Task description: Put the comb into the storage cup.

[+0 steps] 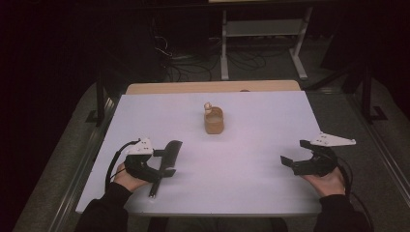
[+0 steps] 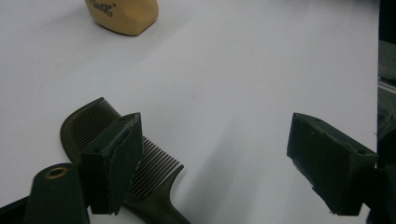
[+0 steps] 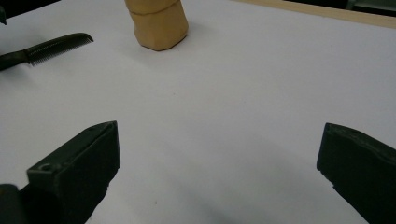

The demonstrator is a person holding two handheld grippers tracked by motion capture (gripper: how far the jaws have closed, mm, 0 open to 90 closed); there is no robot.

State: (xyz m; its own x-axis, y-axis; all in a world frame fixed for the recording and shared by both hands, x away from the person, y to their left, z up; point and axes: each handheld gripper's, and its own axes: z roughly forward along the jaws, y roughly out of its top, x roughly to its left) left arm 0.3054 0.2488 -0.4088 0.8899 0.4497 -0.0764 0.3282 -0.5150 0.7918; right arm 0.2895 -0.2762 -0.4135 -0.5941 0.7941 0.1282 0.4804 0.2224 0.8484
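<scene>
White counter point(image 1: 251, 145), two grippers resting near its front edge.
The left gripper point(image 1: 162, 162) had its fingers point(image 2: 112, 163) apart just above a black comb point(image 1: 169, 153) lying flat; the right gripper point(image 1: 296, 153) was well apart, fingers also spread, holding nothing. A tan cup point(image 1: 213, 121) stood farther back in the middle.

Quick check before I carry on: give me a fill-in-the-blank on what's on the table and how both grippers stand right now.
1. The black comb lies flat on the white table beside the ____ gripper.
2. The jaws of the right gripper stand ____, with nothing between them.
3. The tan wooden cup stands upright near the table's ____ edge.
4. One jaw of the left gripper sits over the comb's ____.

Missing words: left; open; far; teeth
</scene>
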